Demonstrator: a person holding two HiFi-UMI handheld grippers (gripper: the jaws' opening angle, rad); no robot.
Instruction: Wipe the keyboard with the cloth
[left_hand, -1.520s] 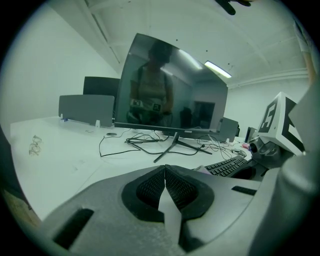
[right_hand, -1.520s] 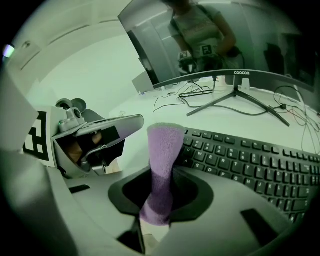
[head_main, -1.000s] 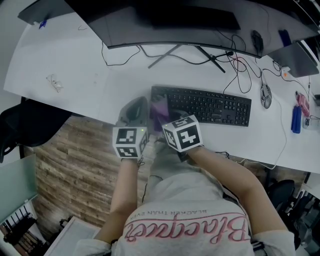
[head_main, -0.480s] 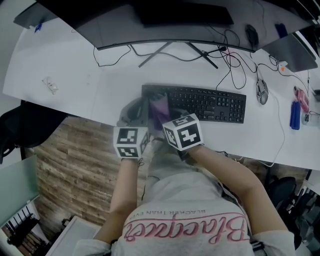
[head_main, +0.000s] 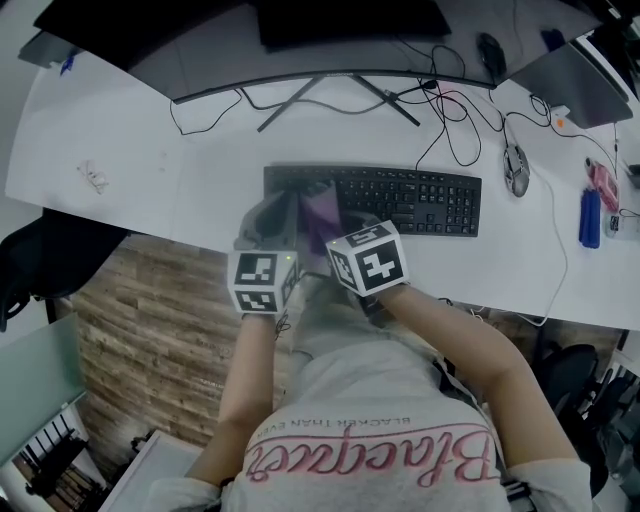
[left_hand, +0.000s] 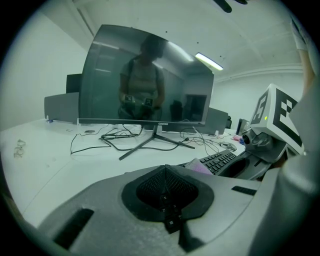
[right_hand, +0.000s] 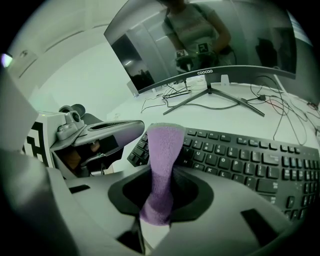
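- The person's forearms reach forward over a wood-pattern floor, each hand carrying tongs topped with a marker cube.
- The left tongs are closed: the jaws meet with nothing between them. They sit at the near edge of the white counter, just beside the left end of the keyboard.
- The right tongs are clamped on a purple cloth. The cloth stands up out of the jaws as a folded strip.
- In the head view the cloth lies over the keys at the keyboard's left end, between the two tongs.
- The black keyboard lies across the counter, parallel to its near edge.
- A mouse rests on the counter beyond the keyboard's right end.
- Behind the keyboard, loose cables trail around the monitor's stand legs.
- The dark curved monitor stands at the back of the counter.
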